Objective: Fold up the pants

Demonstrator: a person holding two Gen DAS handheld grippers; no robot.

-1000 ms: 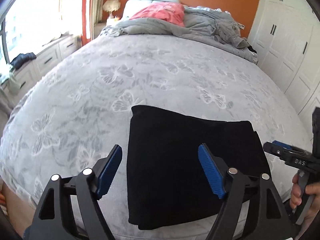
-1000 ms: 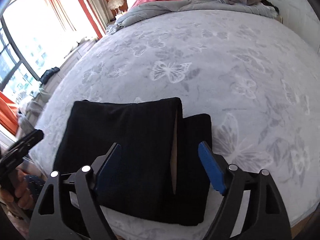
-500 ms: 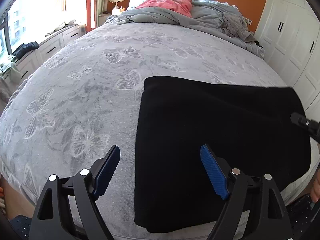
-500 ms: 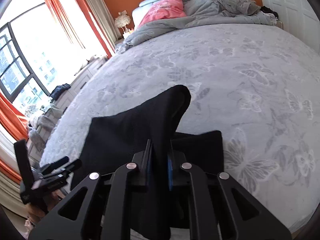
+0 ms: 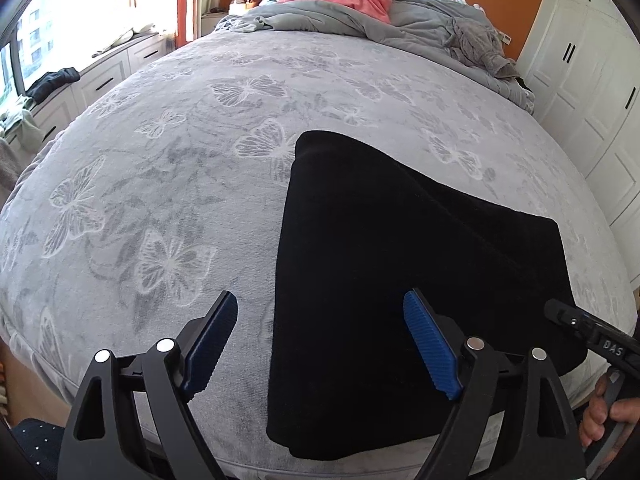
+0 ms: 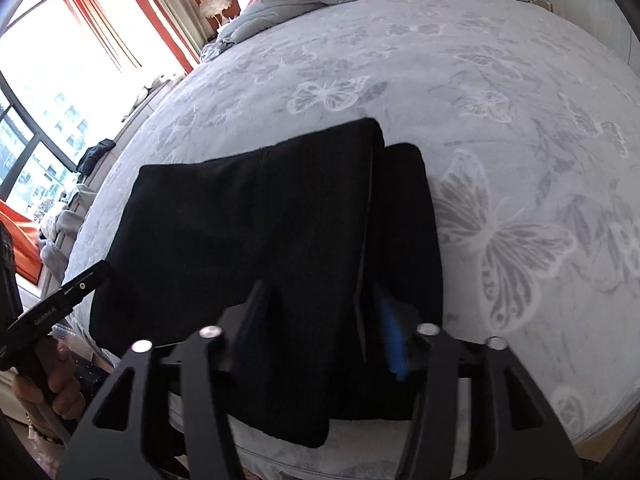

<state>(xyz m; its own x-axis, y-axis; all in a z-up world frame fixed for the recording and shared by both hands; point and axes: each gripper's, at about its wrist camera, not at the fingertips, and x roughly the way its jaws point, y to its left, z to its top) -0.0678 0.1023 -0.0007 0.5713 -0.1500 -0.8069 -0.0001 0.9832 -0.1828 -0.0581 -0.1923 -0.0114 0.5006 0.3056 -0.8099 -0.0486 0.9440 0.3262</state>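
The black pants (image 6: 256,240) are seen lying folded into a thick bundle at the near edge of the bed (image 5: 160,184), with a second, narrower layer showing beside the top panel on the right in the right wrist view. The near end of the bundle reaches the rounded edge of the mattress.

The right gripper (image 6: 320,328) is set over the near end of the bundle; its jaws have just been opening after a pinch, and a fold of the cloth is seen standing between them. The blue pads appear to stand just off the cloth, though the dark fabric makes contact hard to judge. The left gripper (image 5: 320,344) is held wide open with nothing in it, its right finger over the pants and its left finger over the bare bedspread.

Several risks are judged from here. If the right gripper is drawn back while fibres cling to a pad, the top layer could be dragged and the fold skewed. As the bundle sits close to the mattress edge, a small pull toward the person could let it slide off. A careless sweep of the open left gripper could also ruffle the smooth top panel.
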